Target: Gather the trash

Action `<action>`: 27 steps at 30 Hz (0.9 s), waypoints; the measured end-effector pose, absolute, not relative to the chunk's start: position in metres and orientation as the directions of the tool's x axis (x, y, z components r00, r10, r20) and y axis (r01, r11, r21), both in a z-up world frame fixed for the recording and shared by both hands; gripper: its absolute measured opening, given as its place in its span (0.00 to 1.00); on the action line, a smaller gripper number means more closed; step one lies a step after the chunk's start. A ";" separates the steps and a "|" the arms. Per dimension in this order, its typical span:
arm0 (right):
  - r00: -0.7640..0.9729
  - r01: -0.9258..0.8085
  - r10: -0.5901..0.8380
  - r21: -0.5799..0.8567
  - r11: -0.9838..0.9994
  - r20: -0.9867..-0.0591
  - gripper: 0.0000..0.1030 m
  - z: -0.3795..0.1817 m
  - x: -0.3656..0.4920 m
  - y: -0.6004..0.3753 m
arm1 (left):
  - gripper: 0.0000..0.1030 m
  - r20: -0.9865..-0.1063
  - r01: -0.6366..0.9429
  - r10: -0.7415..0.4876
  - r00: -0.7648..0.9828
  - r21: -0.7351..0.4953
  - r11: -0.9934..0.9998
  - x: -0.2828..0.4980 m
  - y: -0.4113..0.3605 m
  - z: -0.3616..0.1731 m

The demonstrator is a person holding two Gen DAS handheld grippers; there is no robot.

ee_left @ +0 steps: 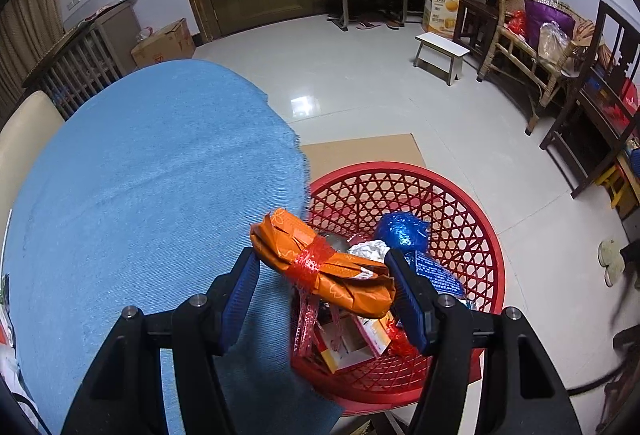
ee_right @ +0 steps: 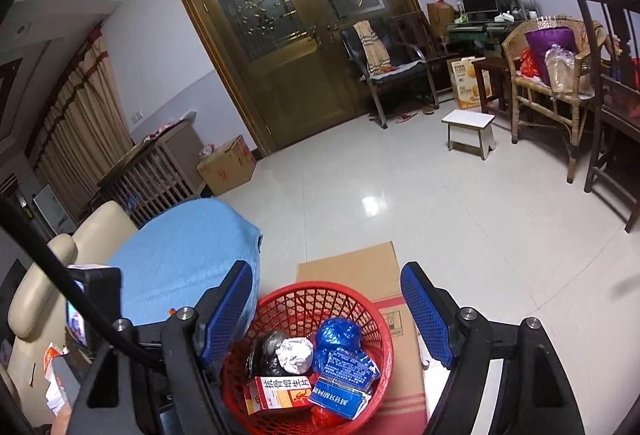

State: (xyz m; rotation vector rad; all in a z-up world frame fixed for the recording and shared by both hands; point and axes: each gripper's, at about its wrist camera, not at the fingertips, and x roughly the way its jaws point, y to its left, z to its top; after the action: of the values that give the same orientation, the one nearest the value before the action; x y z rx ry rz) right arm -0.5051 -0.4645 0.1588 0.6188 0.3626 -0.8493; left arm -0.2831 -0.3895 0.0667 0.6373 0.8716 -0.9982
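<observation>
Orange packet held over the red basket as trash is collected

The left tool [ee_left: 322, 269] grips an orange packet [ee_left: 324, 269] tied round its middle with red ribbon, its blue pads pressed to either end, just above the near rim of the red lattice basket [ee_left: 460, 203]. The basket stands on a flat sheet of cardboard [ee_right: 360, 263] on the tiled floor, close beside the edge of the worktop under its blue cloth [ee_left: 152, 175]. Already inside lie a blue foil ball [ee_right: 336, 335], a crumpled white wad [ee_right: 296, 353], a dark crumpled lump [ee_right: 268, 353], a blue printed packet [ee_right: 346, 371] and an orange-and-white medicine box [ee_right: 280, 393]. The right tool [ee_right: 326, 315] hangs above the basket, its jaws apart with nothing between them.
</observation>
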 end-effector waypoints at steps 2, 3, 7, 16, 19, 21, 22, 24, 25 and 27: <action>0.615 0.787 -0.594 0.353 0.506 -0.519 0.77 0.162 -0.506 -0.463 | 0.65 -0.860 0.908 -0.444 0.251 0.051 0.415 -0.283 -0.394 0.063; 0.616 0.786 -0.598 0.348 0.511 -0.513 0.77 0.165 -0.506 -0.461 | 0.65 -0.865 0.910 -0.445 0.232 0.031 0.414 -0.282 -0.397 0.060; 0.624 0.779 -0.596 0.340 0.527 -0.506 0.77 0.168 -0.502 -0.459 | 0.77 -0.905 0.923 -0.398 0.153 -0.012 0.384 -0.282 -0.414 0.042; 0.629 0.773 -0.584 0.331 0.542 -0.513 0.77 0.169 -0.496 -0.452 | 0.77 -0.891 0.912 -0.422 0.166 -0.023 0.409 -0.274 -0.400 0.054; 0.634 0.767 -0.577 0.329 0.551 -0.514 0.77 0.170 -0.491 -0.449 | 0.78 -0.876 0.902 -0.445 0.183 -0.030 0.430 -0.268 -0.386 0.065; 0.639 0.762 -0.570 0.322 0.562 -0.517 0.77 0.170 -0.485 -0.445 | 0.78 -0.867 0.898 -0.461 0.189 -0.037 0.439 -0.264 -0.377 0.071; 0.642 0.758 -0.564 0.320 0.568 -0.519 0.77 0.171 -0.482 -0.442 | 0.78 -0.859 0.893 -0.473 0.196 -0.042 0.447 -0.262 -0.369 0.077; 0.649 0.749 -0.553 0.316 0.582 -0.523 0.77 0.172 -0.474 -0.436 | 0.78 -0.845 0.888 -0.491 0.212 -0.044 0.459 -0.257 -0.357 0.084; 0.652 0.746 -0.548 0.312 0.589 -0.525 0.77 0.172 -0.469 -0.433 | 0.78 -0.838 0.884 -0.499 0.221 -0.044 0.465 -0.255 -0.350 0.087; 0.657 0.737 -0.534 0.306 0.602 -0.532 0.77 0.171 -0.461 -0.426 | 0.79 -0.823 0.872 -0.515 0.238 -0.052 0.486 -0.249 -0.335 0.093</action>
State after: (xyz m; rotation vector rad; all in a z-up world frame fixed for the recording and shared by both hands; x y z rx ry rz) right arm -0.4608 -0.4257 0.1715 0.5380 0.4118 -0.7608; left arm -0.2490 -0.3346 0.0929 0.4711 0.9006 -0.9994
